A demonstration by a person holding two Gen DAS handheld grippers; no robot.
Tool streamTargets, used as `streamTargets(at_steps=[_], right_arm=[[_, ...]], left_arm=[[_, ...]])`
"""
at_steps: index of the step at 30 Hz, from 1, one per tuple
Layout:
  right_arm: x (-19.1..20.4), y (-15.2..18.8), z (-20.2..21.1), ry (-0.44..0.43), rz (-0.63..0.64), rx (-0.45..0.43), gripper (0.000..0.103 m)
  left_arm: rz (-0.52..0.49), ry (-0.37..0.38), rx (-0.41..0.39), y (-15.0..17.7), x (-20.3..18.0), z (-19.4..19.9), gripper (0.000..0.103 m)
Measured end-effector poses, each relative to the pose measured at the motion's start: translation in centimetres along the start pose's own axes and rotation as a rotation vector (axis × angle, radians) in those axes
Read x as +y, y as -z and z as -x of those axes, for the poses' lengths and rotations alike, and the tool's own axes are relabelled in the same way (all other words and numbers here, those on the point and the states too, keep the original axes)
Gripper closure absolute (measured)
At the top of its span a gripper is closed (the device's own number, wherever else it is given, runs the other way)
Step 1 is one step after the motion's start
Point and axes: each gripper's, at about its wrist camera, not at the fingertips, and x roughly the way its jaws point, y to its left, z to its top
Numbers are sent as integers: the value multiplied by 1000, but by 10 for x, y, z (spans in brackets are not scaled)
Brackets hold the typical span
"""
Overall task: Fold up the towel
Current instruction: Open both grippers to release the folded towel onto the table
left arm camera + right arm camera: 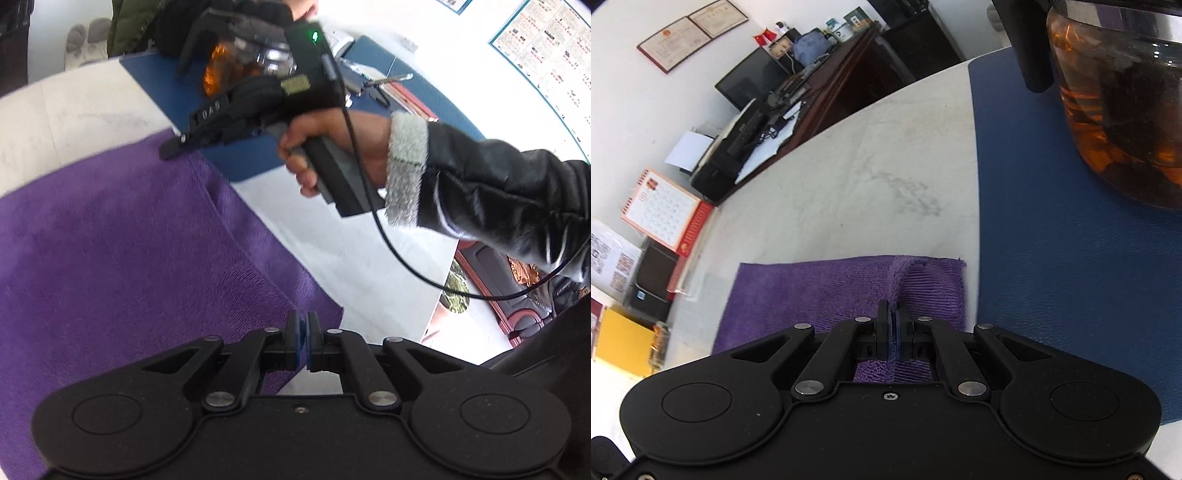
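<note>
1. The purple towel (122, 236) lies flat on the pale worktop (74, 110), its right edge beside a blue mat (1052, 258), and it looks already doubled, with a layer line running along that side.
2. It's soft, light terry that should drape and bunch at any pull; nothing fragile, little slip.
3. The left claw (303, 332) hangs over the near right corner, pads pressed together, and I can't tell whether cloth is caught between them.
4. The right claw (894, 325) is also pressed together; a raised ridge of towel runs up to its tips, so it seems to be pinching a fold near the far right corner.
5. My call: corners and hemmed edges are the places to take hold, both layers together.
6. Hidden: the towel's left side runs out of the left view, and the claw bodies cover the near edge.
7. The tea jar (1123, 110) on the mat is cut off at the top.
</note>
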Motion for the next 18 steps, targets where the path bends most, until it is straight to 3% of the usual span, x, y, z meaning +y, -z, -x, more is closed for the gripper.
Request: streamTargets(at_steps=[4, 8, 11, 14, 18], right_arm=[[7, 3, 0, 36, 45, 7, 99], [15, 6, 10, 85, 87, -17, 80], [16, 8, 20, 98, 100, -35, 79], [18, 11, 38, 107, 128, -78, 73], [27, 30, 70, 78, 156, -143, 64]], left_arm=[[-3, -45, 31, 2, -4, -13, 99], [-19, -59, 14, 4, -17, -9, 95], [-40, -73, -10, 6, -29, -9, 93], [-56, -129, -68, 14, -42, -2, 93], [86, -278, -157, 16, -26, 34, 90]])
